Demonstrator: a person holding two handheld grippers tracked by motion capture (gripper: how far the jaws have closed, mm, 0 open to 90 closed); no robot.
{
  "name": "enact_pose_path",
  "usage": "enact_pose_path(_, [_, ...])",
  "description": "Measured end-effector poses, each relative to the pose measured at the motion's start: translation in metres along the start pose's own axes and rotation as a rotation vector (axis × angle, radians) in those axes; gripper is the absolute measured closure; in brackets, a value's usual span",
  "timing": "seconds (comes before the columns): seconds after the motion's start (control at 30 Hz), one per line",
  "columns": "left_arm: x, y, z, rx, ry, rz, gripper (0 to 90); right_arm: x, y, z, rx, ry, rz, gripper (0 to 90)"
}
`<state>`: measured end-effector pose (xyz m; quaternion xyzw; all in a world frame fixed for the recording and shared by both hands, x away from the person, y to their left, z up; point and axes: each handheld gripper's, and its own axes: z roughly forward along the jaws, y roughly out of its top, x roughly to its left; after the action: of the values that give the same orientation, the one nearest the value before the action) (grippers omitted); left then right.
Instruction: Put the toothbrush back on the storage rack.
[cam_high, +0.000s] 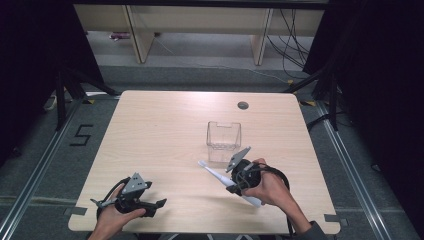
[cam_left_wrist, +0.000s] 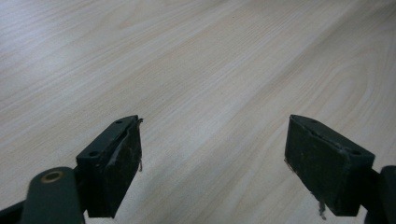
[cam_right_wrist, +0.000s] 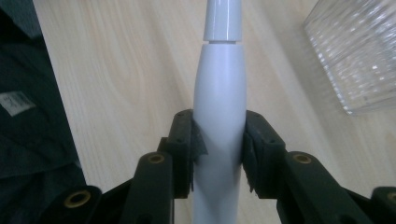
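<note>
A: What are you holding right now?

B: One toothbrush (cam_right_wrist: 219, 107), white, electric type. My right gripper (cam_right_wrist: 218, 151) is clamping it on the thick handle, one pad pressing on each side of the body.

A: Which way is it pointing?

B: In the right gripper view its long axis is running straight away from me, in line with my jaws, neck end far, butt end near. In the high view the toothbrush (cam_high: 215, 174) is lying on a diagonal: head end aiming up-left toward the table's middle, butt end sticking out down-right past my hand. It is sitting near the table's (cam_high: 165, 130) front right, just in front of the box (cam_high: 223, 138). Can't tell if the head is touching the wood.

A: The box?

B: One clear box, ribbed walls, standing upright with its open side up. In the right gripper view the box (cam_right_wrist: 359, 56) is sitting to the right of the brush, apart from it.

A: The other gripper?

B: My left gripper (cam_left_wrist: 212, 163) is showing jaws wide apart, nothing between them, bare wood below. In the high view the left gripper (cam_high: 134, 196) is sitting at the table's front left, well apart from the brush.

A: Counts?

B: One toothbrush, one box, two grippers, one table.
</note>
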<state>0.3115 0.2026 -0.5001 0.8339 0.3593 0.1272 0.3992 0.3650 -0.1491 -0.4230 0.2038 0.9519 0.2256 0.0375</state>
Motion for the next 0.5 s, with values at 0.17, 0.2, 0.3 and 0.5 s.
enact_pose_path(0.17, [0.000,0.000,0.000,0.000,0.000,-0.003,18.4,-0.008,-0.004,-0.010,-0.121,-0.015,0.061,66.6])
enact_pose_path(0.2, [0.000,0.000,0.000,0.000,0.001,-0.006,18.4,-0.008,-0.005,-0.012,-0.130,-0.007,0.087,66.6])
enact_pose_path(0.3, [0.000,0.000,0.000,0.000,0.001,-0.007,18.4,-0.012,-0.006,-0.015,-0.201,-0.011,0.105,66.6])
enact_pose_path(0.5, [-0.001,0.000,0.000,-0.009,-0.002,-0.012,18.4,-0.017,-0.009,-0.014,-0.269,0.009,0.114,66.6])
